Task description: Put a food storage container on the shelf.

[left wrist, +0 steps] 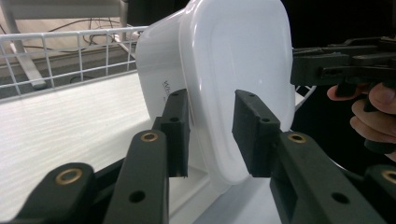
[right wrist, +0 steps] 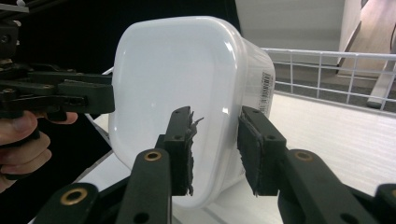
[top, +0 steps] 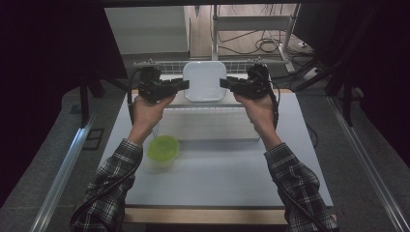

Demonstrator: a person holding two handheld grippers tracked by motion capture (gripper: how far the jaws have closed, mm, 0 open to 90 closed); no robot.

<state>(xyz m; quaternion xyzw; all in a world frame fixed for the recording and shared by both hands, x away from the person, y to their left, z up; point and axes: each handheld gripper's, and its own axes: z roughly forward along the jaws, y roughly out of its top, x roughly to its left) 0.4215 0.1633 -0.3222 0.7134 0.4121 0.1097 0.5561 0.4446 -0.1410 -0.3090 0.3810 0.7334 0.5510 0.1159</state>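
The left gripper (left wrist: 211,133) has its jaws parted a little, the rim of the white container (left wrist: 233,70) standing in the gap without either pad pressing it. The right gripper (right wrist: 215,149) straddles the opposite rim likewise, loose. Beyond the jaws, the container sits on the white shelf (left wrist: 60,130), a wire rail (left wrist: 70,51) behind.

Dim high view with dark edges, bright glare on white container (left wrist: 233,60), soft focus up close
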